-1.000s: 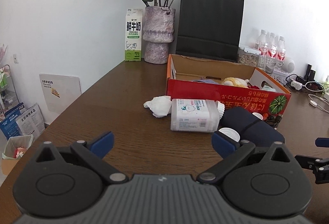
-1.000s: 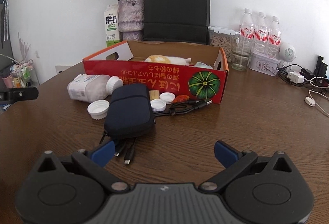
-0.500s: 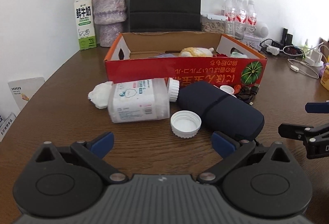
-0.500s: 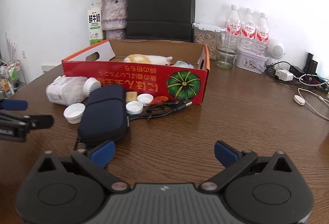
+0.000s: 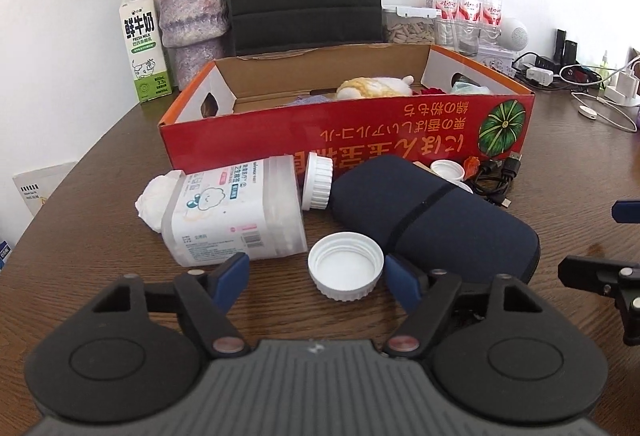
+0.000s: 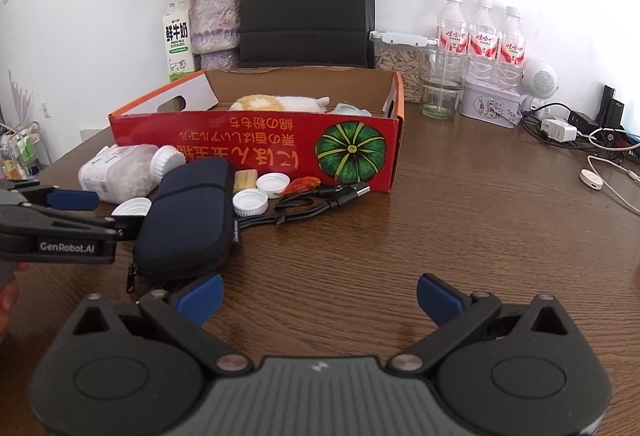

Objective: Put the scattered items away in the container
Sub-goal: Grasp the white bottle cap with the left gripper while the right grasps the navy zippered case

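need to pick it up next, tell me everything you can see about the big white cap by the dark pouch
The big white cap looks like ribbed plastic and lies open side up on the wooden table, empty inside. It sits in front of the toppled plastic jar, beside the dark pouch. The left gripper is closing around it, blue fingers not yet touching.

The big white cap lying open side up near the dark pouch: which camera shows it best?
The left wrist view: the white cap lies whole and close. In the right wrist view only part of the cap shows, behind the left gripper.
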{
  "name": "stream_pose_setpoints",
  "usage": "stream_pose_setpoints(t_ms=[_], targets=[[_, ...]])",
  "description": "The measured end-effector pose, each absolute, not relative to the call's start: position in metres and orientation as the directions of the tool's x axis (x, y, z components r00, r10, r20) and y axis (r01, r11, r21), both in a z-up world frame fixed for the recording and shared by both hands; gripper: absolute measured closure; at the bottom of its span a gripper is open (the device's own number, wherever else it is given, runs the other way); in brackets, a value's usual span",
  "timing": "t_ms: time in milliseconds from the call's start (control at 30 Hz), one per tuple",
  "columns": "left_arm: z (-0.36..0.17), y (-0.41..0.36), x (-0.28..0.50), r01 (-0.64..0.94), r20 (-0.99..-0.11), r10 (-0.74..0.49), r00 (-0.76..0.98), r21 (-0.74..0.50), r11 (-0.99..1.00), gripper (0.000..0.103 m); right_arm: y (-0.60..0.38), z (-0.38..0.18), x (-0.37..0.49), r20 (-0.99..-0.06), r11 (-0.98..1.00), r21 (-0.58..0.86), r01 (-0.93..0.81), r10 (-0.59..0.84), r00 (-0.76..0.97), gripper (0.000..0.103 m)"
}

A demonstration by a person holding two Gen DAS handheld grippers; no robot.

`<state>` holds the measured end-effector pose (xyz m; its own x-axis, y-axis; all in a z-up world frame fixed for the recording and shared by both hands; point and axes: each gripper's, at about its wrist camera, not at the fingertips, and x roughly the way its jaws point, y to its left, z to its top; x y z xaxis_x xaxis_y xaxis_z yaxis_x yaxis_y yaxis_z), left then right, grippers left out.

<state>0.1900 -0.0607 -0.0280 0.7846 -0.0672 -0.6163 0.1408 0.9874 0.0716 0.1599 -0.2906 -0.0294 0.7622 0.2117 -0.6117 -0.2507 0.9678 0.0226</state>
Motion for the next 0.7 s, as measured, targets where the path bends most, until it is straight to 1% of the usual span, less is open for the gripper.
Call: stream_pose_setpoints(t_ms=[33,67,167,200,233,400,700], targets=[[-0.029,-0.061,0.191,0.144,-0.620,-0.073,0.781,0.064,0.988,0.036,-0.290,-0.030,0.161,-0.614,0.968,0.024,-0.252,0.213,0.760,0.000],[-0.030,-0.060,0.192,0.148,-0.621,-0.083,0.779,0.053,0.988,0.038,-0.290,-0.031,0.161,-0.616,0.968,0.025,-0.252,0.213,0.758,0.000],[-0.030,-0.061,0.192,0.155,-0.620,-0.100,0.779,0.034,0.987,0.050,-0.289,-0.033,0.162,-0.622,0.968,0.022,-0.249,0.208,0.755,0.000],[-0.030,-0.061,0.192,0.163,-0.619,-0.113,0.777,0.024,0.986,0.059,-0.288,-0.033,0.163,-0.623,0.968,0.021,-0.248,0.207,0.754,0.000],[-0.029,-0.062,0.191,0.169,-0.617,-0.119,0.778,0.023,0.985,0.062,-0.288,-0.034,0.163,-0.624,0.968,0.022,-0.248,0.207,0.753,0.000],[-0.029,-0.062,0.188,0.181,-0.607,-0.135,0.783,0.015,0.983,0.062,-0.285,-0.033,0.163,-0.623,0.967,0.020,-0.255,0.211,0.754,0.000],[-0.019,-0.050,0.176,0.182,-0.561,-0.162,0.812,-0.020,0.983,0.062,-0.277,-0.023,0.161,-0.605,0.965,0.007,-0.261,0.212,0.768,0.000]])
